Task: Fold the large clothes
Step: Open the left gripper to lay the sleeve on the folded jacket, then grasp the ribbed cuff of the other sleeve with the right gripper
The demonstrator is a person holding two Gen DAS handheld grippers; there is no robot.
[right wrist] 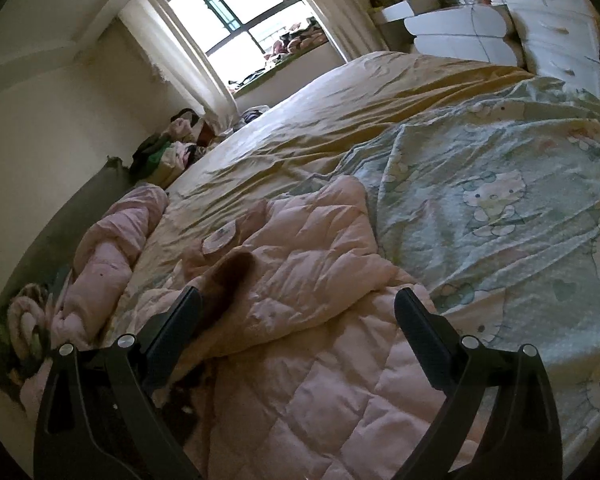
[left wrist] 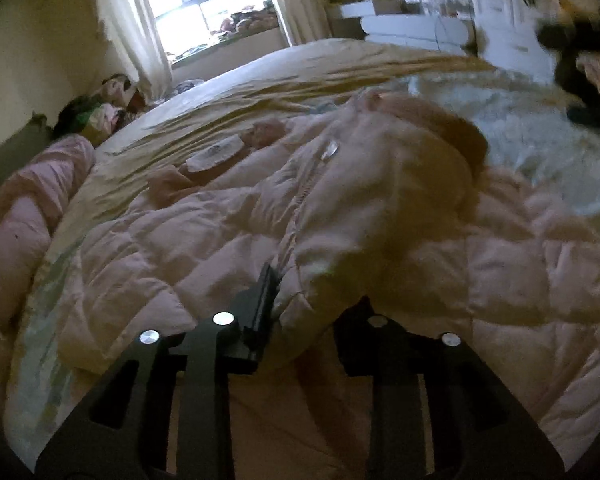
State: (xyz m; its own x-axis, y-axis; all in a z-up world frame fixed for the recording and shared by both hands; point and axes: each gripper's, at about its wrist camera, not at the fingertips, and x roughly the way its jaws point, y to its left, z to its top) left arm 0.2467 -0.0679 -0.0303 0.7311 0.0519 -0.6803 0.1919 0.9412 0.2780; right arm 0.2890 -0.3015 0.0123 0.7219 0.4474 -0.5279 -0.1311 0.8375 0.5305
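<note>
A wide bed (right wrist: pixel 380 92) with a rumpled yellow sheet fills most of both views, running back toward a bright window (right wrist: pixel 236 16) with pale curtains. Over the right part of the bed lies a pale green cover (right wrist: pixel 500 184) printed with cartoon cats. At the far right of the room stands a white dresser (right wrist: pixel 556 28) with cluttered things on top beside it.

The task's thing, a pale pink quilted coat (right wrist: pixel 300 264), lies spread on the near part of the bed, partly on the yellow sheet and partly over the edge of the green cover. It has a brown furry trim (right wrist: pixel 232 280) near its collar and a light oval tag (right wrist: pixel 219 239) beside it. In the left wrist view the zipper line runs up the middle of the coat, with a small shiny pull on it. A second bundle of pink quilted fabric (right wrist: pixel 116 248) lies rolled along the left edge of the bed, and a heap of mixed clothes (right wrist: pixel 168 156) sits near the wall beyond it.

The left gripper (left wrist: pixel 300 300) has a fold of the coat bunched between its jaws, which stand narrow; the cloth hides one finger, so I cannot tell whether the pads press on it. The right gripper (right wrist: pixel 300 300) hangs over the coat with its jaws spread wide, grasping nothing.
</note>
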